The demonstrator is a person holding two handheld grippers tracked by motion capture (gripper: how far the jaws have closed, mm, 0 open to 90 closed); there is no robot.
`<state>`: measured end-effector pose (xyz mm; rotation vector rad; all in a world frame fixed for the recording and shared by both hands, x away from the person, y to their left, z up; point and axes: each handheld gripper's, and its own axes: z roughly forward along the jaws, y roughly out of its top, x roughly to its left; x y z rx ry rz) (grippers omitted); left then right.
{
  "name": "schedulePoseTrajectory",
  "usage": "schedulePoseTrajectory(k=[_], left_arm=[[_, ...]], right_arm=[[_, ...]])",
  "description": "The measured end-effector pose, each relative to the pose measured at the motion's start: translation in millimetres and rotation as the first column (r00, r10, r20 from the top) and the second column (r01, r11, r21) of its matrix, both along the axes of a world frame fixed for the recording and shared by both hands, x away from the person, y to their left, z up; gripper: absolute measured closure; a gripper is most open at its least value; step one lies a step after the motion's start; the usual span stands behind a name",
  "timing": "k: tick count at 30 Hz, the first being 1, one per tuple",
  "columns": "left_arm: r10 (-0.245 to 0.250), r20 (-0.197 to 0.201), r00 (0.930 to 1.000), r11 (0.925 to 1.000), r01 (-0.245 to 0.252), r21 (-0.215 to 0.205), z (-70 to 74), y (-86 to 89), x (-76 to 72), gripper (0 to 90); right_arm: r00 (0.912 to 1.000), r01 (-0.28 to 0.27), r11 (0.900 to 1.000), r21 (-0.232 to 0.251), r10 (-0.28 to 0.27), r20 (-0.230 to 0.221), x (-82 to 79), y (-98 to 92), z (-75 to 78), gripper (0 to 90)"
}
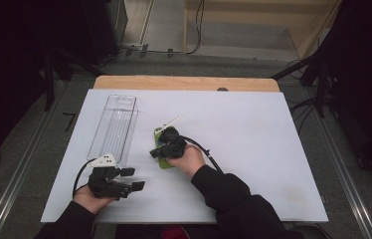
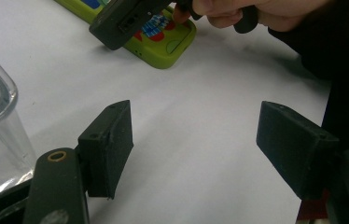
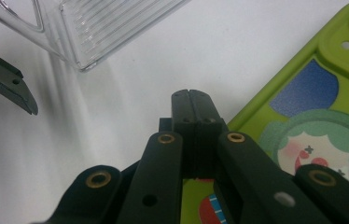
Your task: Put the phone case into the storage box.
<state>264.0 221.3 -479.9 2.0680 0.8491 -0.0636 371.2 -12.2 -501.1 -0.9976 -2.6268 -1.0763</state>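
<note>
While the left claw (image 2: pixel 196 154) gapes empty, the clenched right claw (image 3: pixel 192 100) overhangs a glossy green rubbery phone case (image 3: pixel 312 107).

No readable text, label, brand, number or sign anywhere. Only a wordless cartoon clown face printed on the green phone case (image 3: pixel 322 126), at the right of the right gripper view, plus small blue and red print too blurred to read.

Your white counter (image 1: pixel 253 129) sits on a wooden top (image 1: pixel 184 82) that shows along its far edge. Grey floor (image 1: pixel 30 149) surrounds the counter, with metal rails (image 1: pixel 20 172) on both sides. Beyond the counter, cables (image 1: pixel 194 35) trail across a pale step (image 1: pixel 243 37); black drapes (image 1: pixel 368 74) darken both flanks.
</note>
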Motion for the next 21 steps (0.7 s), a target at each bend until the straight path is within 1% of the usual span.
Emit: schedulePoseTrajectory(k=[4, 5, 8, 9, 19, 21], left_arm=[[0.001, -0.001, 1.0000, 1.0000, -0.001, 0.000, 0.1, -0.2, -0.3, 27.9], [0.000, -0.001, 1.0000, 1.0000, 0.000, -0.002, 0.0, -0.1, -0.2, 27.8], [0.000, 0.000, 1.0000, 1.0000, 0.000, 0.001, 0.0, 0.0, 0.0, 27.9], [0.000, -0.001, 1.0000, 1.0000, 0.000, 0.000, -0.1, -0.1, 0.0, 27.9], [0.005, 0.007, 1.0000, 1.0000, -0.005, -0.003, 1.0, -0.3, -0.7, 27.9], [0.004, 0.006, 1.0000, 1.0000, -0.005, 0.002, 0.7, -0.4, -0.4, 27.9]], right_arm=[[1.0000, -0.001, 1.000, -0.012, 0.001, 0.009, -1.3, 0.2, 1.0, 87.7], [1.0000, 0.003, 1.000, -0.022, -0.002, 0.008, -1.6, -1.2, 1.7, 87.8], [1.0000, -0.001, 1.000, -0.026, 0.001, 0.002, -1.1, -4.3, 1.9, 87.7], [0.9999, 0.008, 1.000, -0.025, -0.008, -0.006, -1.4, -5.3, 2.2, 87.7], [0.9997, 0.024, 0.999, -0.028, -0.025, -0.009, -3.2, -19.0, 1.9, 87.7], [0.9995, 0.030, 0.999, -0.028, -0.030, -0.010, -3.4, -21.9, 1.8, 87.7]])
